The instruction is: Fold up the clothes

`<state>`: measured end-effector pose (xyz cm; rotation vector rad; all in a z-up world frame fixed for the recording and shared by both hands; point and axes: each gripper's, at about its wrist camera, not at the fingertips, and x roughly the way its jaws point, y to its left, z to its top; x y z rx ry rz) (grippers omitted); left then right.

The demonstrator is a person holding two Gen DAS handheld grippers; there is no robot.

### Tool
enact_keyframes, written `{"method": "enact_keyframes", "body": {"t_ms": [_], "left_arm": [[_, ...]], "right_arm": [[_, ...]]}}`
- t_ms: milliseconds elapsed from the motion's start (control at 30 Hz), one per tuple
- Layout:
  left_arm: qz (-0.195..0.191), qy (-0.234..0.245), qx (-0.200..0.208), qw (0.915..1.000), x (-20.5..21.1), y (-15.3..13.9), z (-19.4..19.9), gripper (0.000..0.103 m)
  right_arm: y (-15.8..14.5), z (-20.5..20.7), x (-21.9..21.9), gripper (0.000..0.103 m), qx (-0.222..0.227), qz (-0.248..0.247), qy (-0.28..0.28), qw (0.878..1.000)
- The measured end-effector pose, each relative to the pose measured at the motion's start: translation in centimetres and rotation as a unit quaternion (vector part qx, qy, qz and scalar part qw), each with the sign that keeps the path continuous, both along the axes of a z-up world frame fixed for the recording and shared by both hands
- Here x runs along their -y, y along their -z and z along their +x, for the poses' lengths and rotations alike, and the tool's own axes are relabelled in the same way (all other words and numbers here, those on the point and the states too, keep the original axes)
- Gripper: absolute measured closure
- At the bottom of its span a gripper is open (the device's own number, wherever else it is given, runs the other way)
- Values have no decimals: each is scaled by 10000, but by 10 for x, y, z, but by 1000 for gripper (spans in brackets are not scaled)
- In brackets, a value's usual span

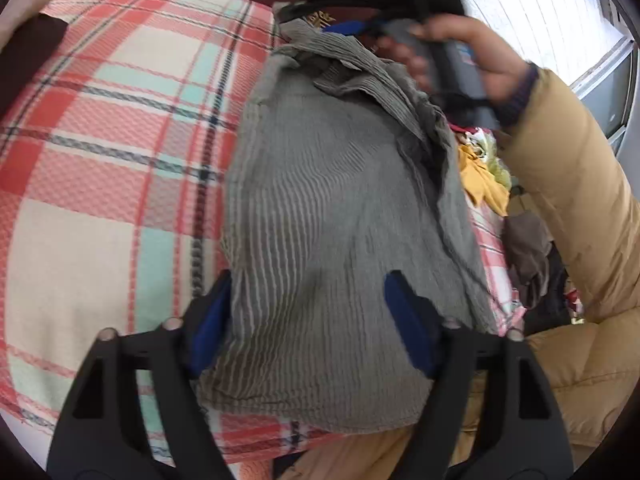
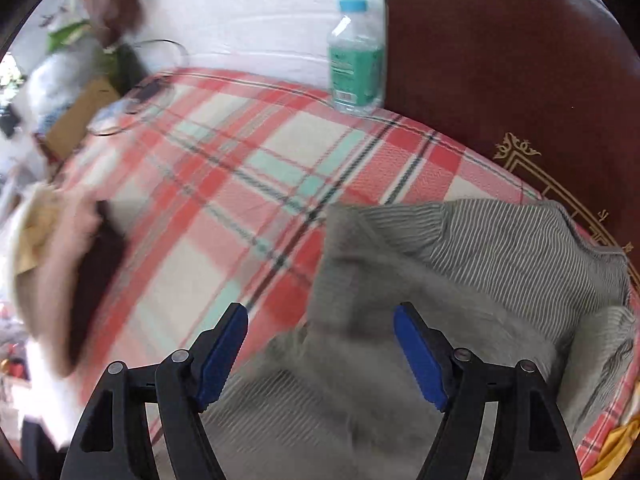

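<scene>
- My left gripper [image 1: 308,320] has its blue pads spread wide, one on each side of the grey ribbed garment [image 1: 332,216]; the jaws are not pinching the cloth.
- The garment lies in a long heap on the plaid blanket [image 1: 100,128], running away from my left gripper toward the dark red headboard [image 2: 500,52].
- Its far end is bunched and creased; I see a folded-over flap there in the left wrist view.
- My right gripper [image 2: 320,352] is open too, fingers wide apart above the near part of the same garment [image 2: 480,260]. That view is blurred, so I cannot tell whether the pads touch the cloth.
- In the left wrist view the person's hand [image 1: 472,56] holds the right gripper [image 1: 344,26] at the garment's far end, a tan puffy sleeve [image 1: 568,200] behind it.
- A clear bottle [image 2: 356,60] with a blue cap and green label stands at the blanket's far edge, beside the headboard.
- Yellow and other coloured clothes [image 1: 484,176] lie piled just beside the garment, toward the sleeve.
</scene>
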<state>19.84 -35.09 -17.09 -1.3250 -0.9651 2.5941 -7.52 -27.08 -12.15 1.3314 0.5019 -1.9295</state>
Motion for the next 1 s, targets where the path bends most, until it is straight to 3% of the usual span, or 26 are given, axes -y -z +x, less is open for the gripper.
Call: {"method": "enact_keyframes", "body": {"t_ms": [67, 167, 233, 267, 300, 467, 667, 767, 833, 1000], "left_arm": [[75, 161, 80, 9998, -4, 1, -4, 71], [212, 285, 95, 9993, -6, 3, -5, 83], [317, 363, 63, 9988, -7, 4, -5, 85], [346, 406, -12, 9986, -7, 0, -5, 87], [375, 449, -87, 9982, -8, -3, -4, 88], [263, 776, -602, 9948, -19, -39, 2, 88], [-16, 1393, -873, 9864, -56, -73, -9, 88], [20, 1765, -832, 9808, -82, -73, -22, 88], [65, 1983, -748, 9773, -99, -67, -32, 88], [101, 2397, -359, 9701, -139, -43, -55, 88]], "right_arm": [[16, -10, 22, 26, -72, 289, 156, 9994], [41, -25, 56, 33, -180, 722, 390, 9965], [40, -26, 56, 52, -363, 800, 334, 9956], [35, -30, 50, 76, -279, 666, 356, 9968], [29, -35, 41, 89, -112, 463, 410, 9980], [-8, -61, -11, 90, 727, -931, 718, 9904], [-39, -79, -84, 91, 1347, -2300, 1029, 9583], [-47, -86, -122, 91, 1534, -2808, 1230, 9394], [-40, -89, -151, 91, 1630, -3000, 1423, 9291], [-5, -100, -208, 90, 1751, -3010, 1978, 9163]]}}
